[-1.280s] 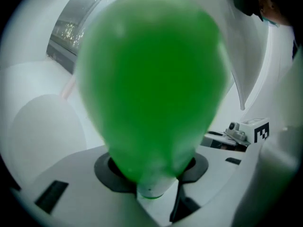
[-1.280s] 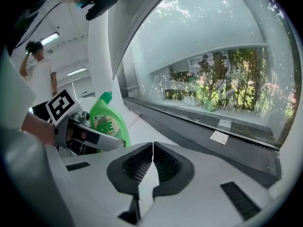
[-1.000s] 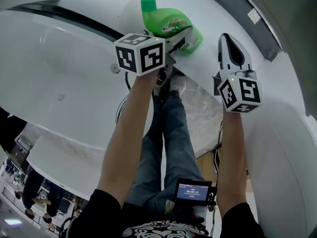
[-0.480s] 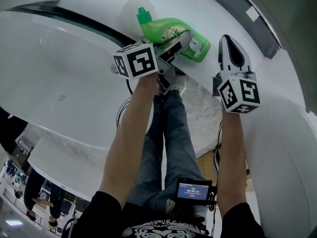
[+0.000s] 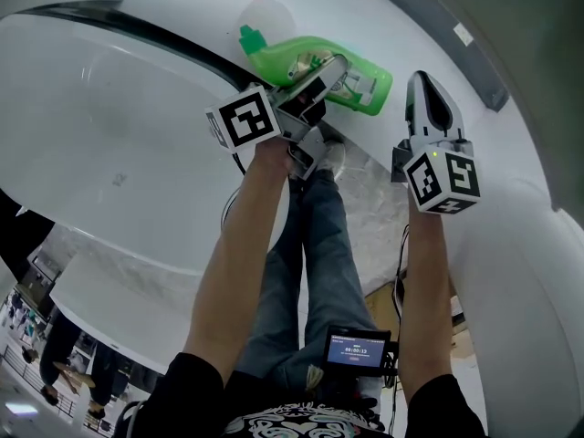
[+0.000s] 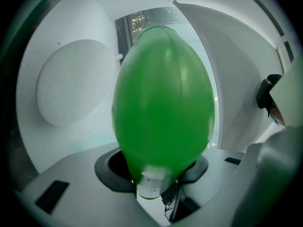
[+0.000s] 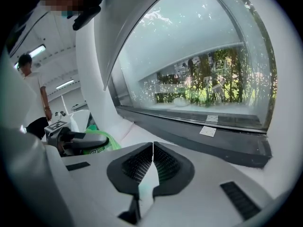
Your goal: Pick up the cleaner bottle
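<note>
Left gripper view: what do the jaws hold? — A

The pads (image 6: 108,168) stand wide apart and grasp the green bottle (image 6: 163,103), one on each flank. The bottle fills the middle of the frame and points away from the camera. — B

Confirm from the head view. — A

The left gripper (image 5: 330,73) clamps the bottle mid-body. The bottle lies nearly on its side, with its cap (image 5: 248,36) towards the upper left. It is over the white ledge (image 5: 401,26), just beside a round white disc (image 5: 266,16). Whether it touches the ledge cannot be told. — B

Right gripper view: jaw state? — A

The right gripper (image 7: 152,151) is clenched. Its ribbed pads meet along a thin seam with nothing between them. — B

Position of that gripper? — A

In the head view it sits to the right of the bottle, near it but apart, with the nose pointing at the ledge. — B

Surroundings? — A

A curved window (image 7: 199,56) runs above the ledge, with greenery behind the glass. A white basin (image 5: 119,135) lies to the left of the bottle. — B
</note>
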A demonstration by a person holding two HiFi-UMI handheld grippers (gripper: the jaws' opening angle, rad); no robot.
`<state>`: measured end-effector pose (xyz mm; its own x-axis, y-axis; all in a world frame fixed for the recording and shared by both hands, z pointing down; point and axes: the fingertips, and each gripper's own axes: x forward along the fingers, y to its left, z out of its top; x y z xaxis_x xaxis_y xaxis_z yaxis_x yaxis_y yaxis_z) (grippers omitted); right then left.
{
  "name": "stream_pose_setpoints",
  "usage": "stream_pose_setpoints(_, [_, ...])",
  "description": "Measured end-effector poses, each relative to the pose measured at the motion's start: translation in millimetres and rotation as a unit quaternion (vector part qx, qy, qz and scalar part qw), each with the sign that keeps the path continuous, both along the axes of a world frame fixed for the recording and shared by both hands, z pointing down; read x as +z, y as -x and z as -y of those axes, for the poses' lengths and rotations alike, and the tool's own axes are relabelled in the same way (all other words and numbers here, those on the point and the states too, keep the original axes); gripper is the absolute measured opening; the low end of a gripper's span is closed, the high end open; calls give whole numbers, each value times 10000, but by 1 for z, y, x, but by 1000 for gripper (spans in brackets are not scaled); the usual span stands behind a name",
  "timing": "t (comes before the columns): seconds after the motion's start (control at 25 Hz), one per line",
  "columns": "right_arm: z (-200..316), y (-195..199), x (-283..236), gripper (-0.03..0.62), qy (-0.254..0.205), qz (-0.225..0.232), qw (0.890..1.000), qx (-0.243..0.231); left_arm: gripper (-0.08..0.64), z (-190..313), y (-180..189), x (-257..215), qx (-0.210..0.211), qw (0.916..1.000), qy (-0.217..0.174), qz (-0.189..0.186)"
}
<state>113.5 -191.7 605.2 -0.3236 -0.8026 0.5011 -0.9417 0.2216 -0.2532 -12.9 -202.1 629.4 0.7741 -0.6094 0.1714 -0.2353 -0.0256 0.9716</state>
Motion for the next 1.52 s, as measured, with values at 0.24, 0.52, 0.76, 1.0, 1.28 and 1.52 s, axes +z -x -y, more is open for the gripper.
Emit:
stream_pose_setpoints(0.24, [-3,-4,-14,29,-77,214,9997,133,198,-1,1,-16,-487,9956,368,-709])
stream_pose_setpoints(0.52, [-2,-5,-27,29,-194,398,9990,95,198,-2,4,-26,-703,9935,323,-834])
stream_pose_setpoints(0.76, [-7,3,-24,29,-251,261,9990,-253,198,-3,5,-24,-824,9928,294,-819])
stream_pose_setpoints(1.0, [-12,12,-44,29,-355,121,9979,-532,198,0,6,-47,-921,9909,251,-945])
stream_pose_setpoints(1.28, [-9,11,-19,29,-494,87,9964,-680,198,-2,6,-20,-1005,9889,301,-1050])
stream_pose_setpoints(1.52, [-12,11,-21,29,-399,48,9955,-855,198,-5,10,-15,-1233,9847,458,-1145])
